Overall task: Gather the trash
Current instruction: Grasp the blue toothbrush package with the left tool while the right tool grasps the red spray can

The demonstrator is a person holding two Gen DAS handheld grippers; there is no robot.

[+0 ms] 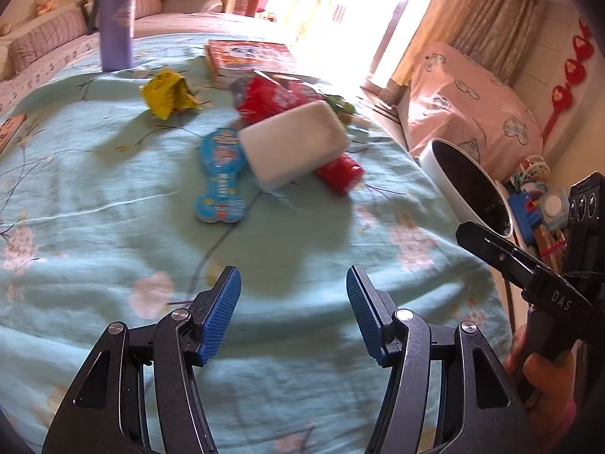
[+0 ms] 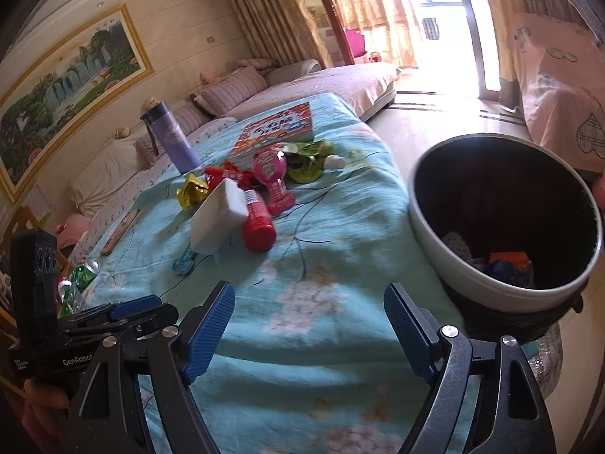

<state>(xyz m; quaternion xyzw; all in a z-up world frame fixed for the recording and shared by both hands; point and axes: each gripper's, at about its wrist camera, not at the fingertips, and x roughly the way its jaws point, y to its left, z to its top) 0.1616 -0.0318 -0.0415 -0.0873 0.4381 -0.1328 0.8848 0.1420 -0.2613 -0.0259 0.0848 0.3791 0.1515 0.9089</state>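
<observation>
Trash lies on a table under a light blue flowered cloth (image 1: 113,227): a yellow wrapper (image 1: 168,92), a red wrapper (image 1: 268,98), a white block (image 1: 293,143), a red bottle (image 1: 340,172), a blue bone-shaped pack (image 1: 221,176). In the right wrist view they show as the yellow wrapper (image 2: 193,189), white block (image 2: 219,213), red bottle (image 2: 259,221), a pink pack (image 2: 270,174) and a green wrapper (image 2: 308,160). A white bin with black liner (image 2: 427,234) stands at the table's right edge. My left gripper (image 1: 294,308) and right gripper (image 2: 309,325) are open and empty, near the front edge.
A purple flask (image 1: 115,19) and a red book (image 1: 249,56) stand at the table's far side. A small book (image 2: 121,229) lies at the left. Green cans (image 2: 85,270) are off the left edge. A sofa (image 2: 302,83) lies behind, a pink-covered piece (image 1: 472,102) to the right.
</observation>
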